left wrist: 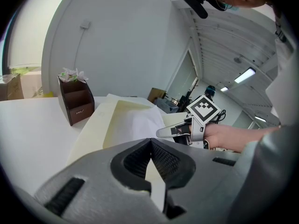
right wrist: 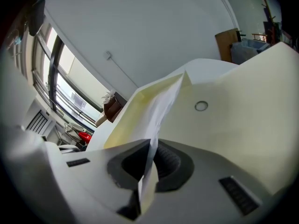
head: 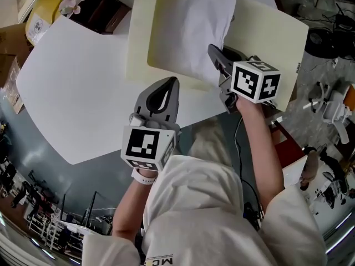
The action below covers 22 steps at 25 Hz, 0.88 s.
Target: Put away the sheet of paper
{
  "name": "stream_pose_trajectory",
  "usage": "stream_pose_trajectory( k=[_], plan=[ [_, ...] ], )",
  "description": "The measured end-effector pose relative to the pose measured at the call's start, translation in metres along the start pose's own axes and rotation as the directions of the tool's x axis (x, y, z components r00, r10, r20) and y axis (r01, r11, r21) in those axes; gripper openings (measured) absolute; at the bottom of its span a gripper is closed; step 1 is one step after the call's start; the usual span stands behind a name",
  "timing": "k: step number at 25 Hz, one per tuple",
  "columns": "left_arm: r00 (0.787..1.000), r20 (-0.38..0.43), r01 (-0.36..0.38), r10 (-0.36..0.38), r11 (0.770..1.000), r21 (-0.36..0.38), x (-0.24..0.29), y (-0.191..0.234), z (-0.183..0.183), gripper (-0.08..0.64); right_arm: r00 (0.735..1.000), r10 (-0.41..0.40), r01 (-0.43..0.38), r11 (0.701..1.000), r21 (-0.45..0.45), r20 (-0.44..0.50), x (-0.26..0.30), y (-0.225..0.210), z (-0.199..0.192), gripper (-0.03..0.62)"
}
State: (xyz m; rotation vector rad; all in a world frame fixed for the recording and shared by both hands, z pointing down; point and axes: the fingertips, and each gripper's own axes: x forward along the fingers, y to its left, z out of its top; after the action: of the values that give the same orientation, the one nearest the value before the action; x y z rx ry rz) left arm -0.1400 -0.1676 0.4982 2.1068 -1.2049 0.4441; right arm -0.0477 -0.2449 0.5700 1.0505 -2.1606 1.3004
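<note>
Cream envelope (head: pixel 266 32) lies on the white bench (head: pixel 72 82) in head view. The sheet of paper (head: pixel 191 32) looks partly tucked into it, with the right tool (head: pixel 215 51) at the sheet's near corner and the left tool (head: pixel 173 82) at the envelope's near edge. Left gripper view: jaws together, seemingly pinching that cream edge. Right gripper view: jaws clamped on the sheet. Best to slide the sheet in flat and straight with the envelope pinned, or it'll buckle.

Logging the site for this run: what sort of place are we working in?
Probably a lab or workshop office: a white table carrying a wooden desk organizer, cardboard boxes stacked beside it, and tripod-like stands crowding the grey floor below.
</note>
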Motion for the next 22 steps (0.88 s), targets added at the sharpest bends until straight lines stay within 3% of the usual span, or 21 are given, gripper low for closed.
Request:
stream_pose_trajectory(
  k=[6,9,12,17,22],
  plan=[
    [1.000,0.006,0.001,-0.001,1.000,-0.001,-0.010,0.010,-0.001,0.025,0.999,0.002,-0.004,0.998,-0.057,-0.037,0.022,0.016,-0.004,0.016],
    [1.000,0.014,-0.001,0.001,1.000,0.007,-0.016,0.013,-0.001,0.025,0.998,-0.035,0.031,0.995,-0.090,-0.045,0.025,0.015,-0.004,0.070],
    [1.000,0.015,-0.007,0.007,1.000,-0.004,-0.022,0.014,-0.004,0.025,0.996,-0.079,0.075,0.992,-0.102,-0.035,0.016,0.008,-0.006,0.109],
    [0.999,0.040,-0.003,0.002,1.000,0.009,-0.029,0.010,-0.005,0.025,0.989,-0.148,0.146,0.983,-0.110,-0.014,-0.006,-0.007,-0.009,0.109],
    [0.998,0.065,-0.010,0.008,1.000,0.029,-0.040,-0.008,0.003,0.025,0.986,-0.164,0.167,0.980,-0.107,0.039,-0.047,-0.010,-0.009,0.112]
  ],
)
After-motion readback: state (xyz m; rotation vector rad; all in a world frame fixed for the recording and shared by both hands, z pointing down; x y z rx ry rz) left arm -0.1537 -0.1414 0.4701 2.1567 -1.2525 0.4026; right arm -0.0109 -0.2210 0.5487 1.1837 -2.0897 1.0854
